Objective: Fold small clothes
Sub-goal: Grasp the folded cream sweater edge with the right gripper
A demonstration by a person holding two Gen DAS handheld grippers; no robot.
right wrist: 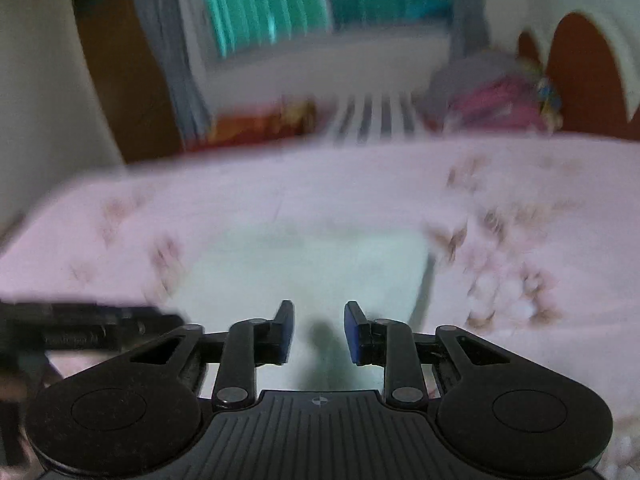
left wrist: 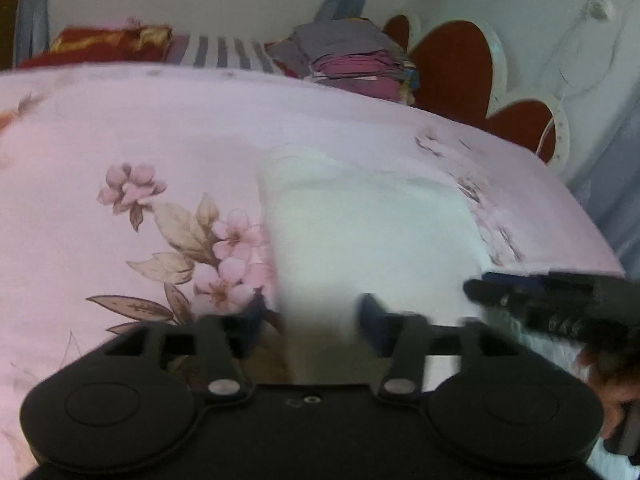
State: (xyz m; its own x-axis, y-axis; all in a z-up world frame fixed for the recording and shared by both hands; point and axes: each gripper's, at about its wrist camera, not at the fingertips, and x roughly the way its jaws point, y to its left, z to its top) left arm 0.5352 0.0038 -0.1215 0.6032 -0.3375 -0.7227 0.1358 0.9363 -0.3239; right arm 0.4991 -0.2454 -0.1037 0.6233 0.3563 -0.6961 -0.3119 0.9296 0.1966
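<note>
Bed scene, both views motion-blurred. White garment [left wrist: 372, 224] lying flat on pink floral bedsheet [left wrist: 120, 128], roughly rectangular, looks folded over once, edges soft from blur. Same garment [right wrist: 312, 264] seen from right wrist, pale patch dead ahead of fingers, right edge fairly straight. Left gripper [left wrist: 316, 320] low over near edge of garment, jaws wide apart, nothing between them, blue pads blurred. Right gripper [right wrist: 319, 332] also over near edge of garment, jaws partly apart with a narrow gap, blue pads clear of cloth, nothing pinched as far as visible. Right gripper also visible at right edge of left wrist view [left wrist: 560, 300], dark, lying across garment's lower right corner; contact with cloth cannot be told. Part of a hand [left wrist: 612, 392] showing behind it. Left gripper body showing at left edge of right wrist view [right wrist: 80, 324], heavily blurred. Far side of bed: stack of folded clothes [left wrist: 352, 56] in grey and magenta, red-and-gold cushion [left wrist: 108, 40], striped fabric [left wrist: 228, 52] between them. Red scalloped headboard [left wrist: 452, 60] at right. Teal window [right wrist: 272, 0] behind.
</note>
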